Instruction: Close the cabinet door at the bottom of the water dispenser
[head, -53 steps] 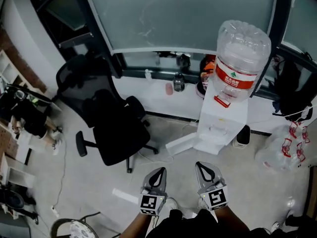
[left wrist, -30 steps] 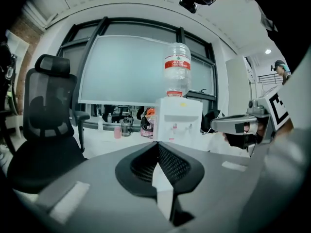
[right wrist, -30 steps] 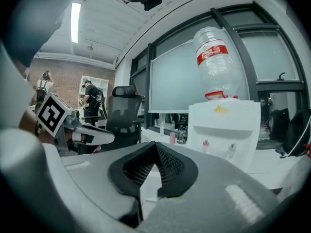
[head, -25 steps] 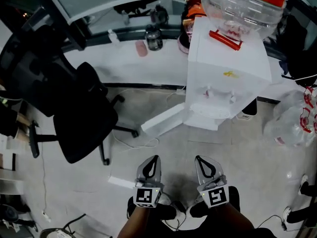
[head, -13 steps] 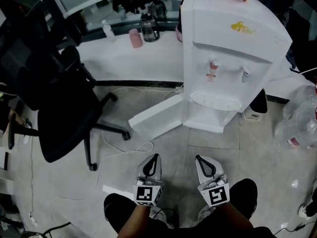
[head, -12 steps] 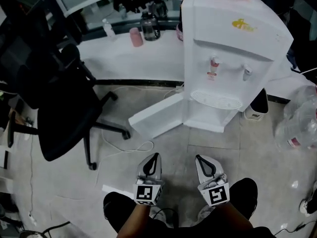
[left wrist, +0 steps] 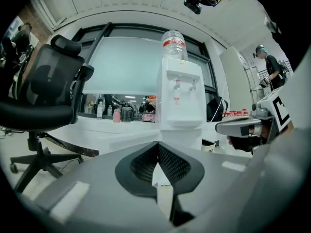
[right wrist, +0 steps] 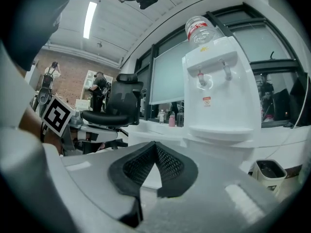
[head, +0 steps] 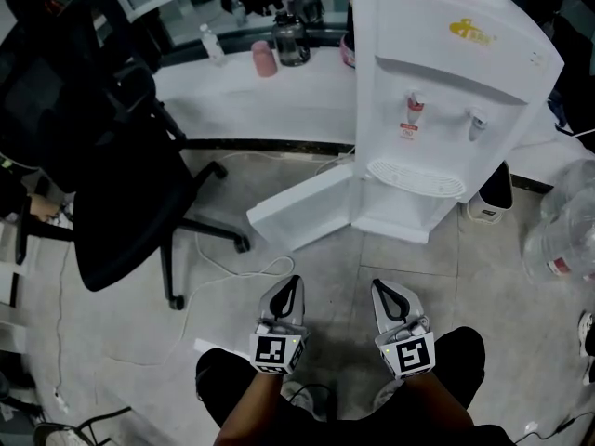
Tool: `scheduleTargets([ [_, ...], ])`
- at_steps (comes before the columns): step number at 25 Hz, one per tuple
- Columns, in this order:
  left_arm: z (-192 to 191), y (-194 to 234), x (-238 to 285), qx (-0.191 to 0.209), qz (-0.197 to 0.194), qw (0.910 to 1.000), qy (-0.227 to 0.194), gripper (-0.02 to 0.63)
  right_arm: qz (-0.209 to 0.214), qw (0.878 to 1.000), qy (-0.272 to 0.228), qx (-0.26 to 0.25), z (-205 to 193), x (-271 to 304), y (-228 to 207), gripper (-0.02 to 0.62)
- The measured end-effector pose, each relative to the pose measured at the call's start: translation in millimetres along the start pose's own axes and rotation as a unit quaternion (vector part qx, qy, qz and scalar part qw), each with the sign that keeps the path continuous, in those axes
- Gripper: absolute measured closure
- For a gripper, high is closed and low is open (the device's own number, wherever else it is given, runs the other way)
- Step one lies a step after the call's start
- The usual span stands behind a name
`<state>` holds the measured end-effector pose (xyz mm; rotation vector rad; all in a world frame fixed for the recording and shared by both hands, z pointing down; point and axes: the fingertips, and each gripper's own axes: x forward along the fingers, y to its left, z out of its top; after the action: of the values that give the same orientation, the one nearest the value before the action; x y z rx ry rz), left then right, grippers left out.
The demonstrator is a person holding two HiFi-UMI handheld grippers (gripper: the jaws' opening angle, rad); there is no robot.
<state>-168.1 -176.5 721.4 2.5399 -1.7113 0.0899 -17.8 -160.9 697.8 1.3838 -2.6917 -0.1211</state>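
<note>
The white water dispenser (head: 446, 91) stands on the floor ahead of me. Its bottom cabinet door (head: 307, 207) hangs wide open, swung out to the left. My left gripper (head: 291, 289) and right gripper (head: 384, 293) are side by side low in the head view, both shut and empty, pointing at the dispenser from a stretch of floor away. The left gripper view has the dispenser (left wrist: 179, 101) with its bottle (left wrist: 174, 41) straight past the shut left gripper (left wrist: 158, 143). The dispenser (right wrist: 218, 91) rises to the right beyond the shut right gripper (right wrist: 154, 144).
A black office chair (head: 121, 184) stands left of the open door. A white ledge (head: 279, 100) with bottles and cups runs behind. A cable (head: 232, 268) lies on the floor. A small bin (head: 493, 193) and clear plastic (head: 558, 240) sit to the right.
The head view has sunk from high above to lower down, so the dispenser's front and open door loom larger. Both grippers came down together and stay shut.
</note>
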Motion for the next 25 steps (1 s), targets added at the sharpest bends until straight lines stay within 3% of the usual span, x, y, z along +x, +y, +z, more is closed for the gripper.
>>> scheduleTargets([
  [4,-4,16,6,-0.006,0.015,0.9999,0.001,0.478,0.005,1.0,0.009,0.022,-7,5,7,0.592],
  [12,-10,76,29,-0.005,0.056,0.9984,0.0,0.251,0.03,0.999,0.005,0.013,-7,15,27,0.592],
  [20,-22,130,71,0.013,0.046,0.9979,0.045,0.123,0.05,0.999,0.007,0.001,-7,22,41,0.592],
  [25,-29,143,97,0.028,0.017,0.9967,0.074,0.077,0.044,0.999,0.02,0.011,-14,22,42,0.592],
])
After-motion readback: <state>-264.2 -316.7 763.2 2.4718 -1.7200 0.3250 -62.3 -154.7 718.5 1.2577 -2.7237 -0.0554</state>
